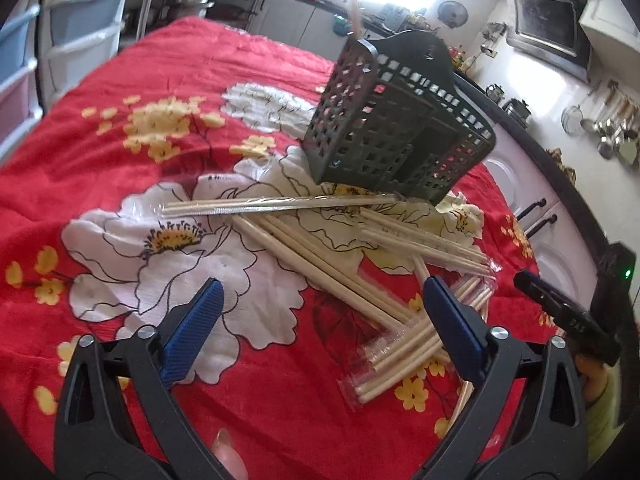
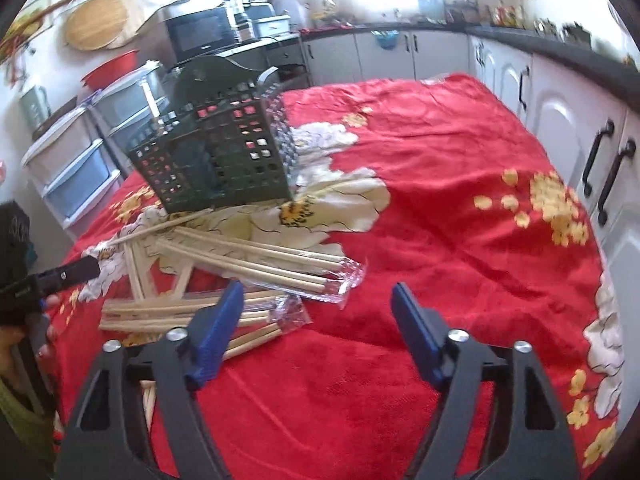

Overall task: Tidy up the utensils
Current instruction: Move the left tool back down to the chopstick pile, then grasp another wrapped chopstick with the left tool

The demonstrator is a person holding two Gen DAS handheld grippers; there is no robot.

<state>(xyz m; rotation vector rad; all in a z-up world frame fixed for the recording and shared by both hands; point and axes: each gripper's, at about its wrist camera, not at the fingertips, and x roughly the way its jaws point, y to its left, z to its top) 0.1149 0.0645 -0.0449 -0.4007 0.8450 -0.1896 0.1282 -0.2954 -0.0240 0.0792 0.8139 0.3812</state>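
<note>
**Chopsticks and perforated holder on red floral cloth, both claws empty**

Item 1. Left gripper (image 1: 322,300): blue-padded fingers spread wide, holding nothing, poised above the cloth. Bare wooden chopsticks (image 1: 320,264) lie between and just beyond its fingertips, fanning from the centre toward the near right.

Item 2. Right gripper (image 2: 318,300): fingers likewise parted and empty. Its left pad (image 2: 218,332) overlaps the wrapped chopstick bundle (image 2: 192,312) in this view; whether it touches cannot be told. Bare red cloth lies between the fingers.

Item 3. Dark green utensil basket (image 1: 400,120): perforated plastic with a raised hanging tab, standing tilted at the far side of the chopstick pile, well apart from both grippers. One upright stick (image 1: 354,12) rises from its far corner, blurred.

Item 4. Chopsticks, loose and in clear plastic sleeves: one sleeved pair (image 1: 280,206) lies crosswise, left to right, just in front of the basket; another sleeved set (image 2: 280,268) lies to the near right of the basket in the right wrist view; further sleeved sticks (image 1: 400,364) sit near the left gripper's right finger.

Item 5. Tablecloth (image 1: 200,60): red, printed with white and yellow flowers, covering the table.

Item 6. Surroundings: white kitchen cabinets (image 2: 560,128) with dark handles, microwave (image 2: 200,34), plastic drawer units (image 1: 80,12)
</note>
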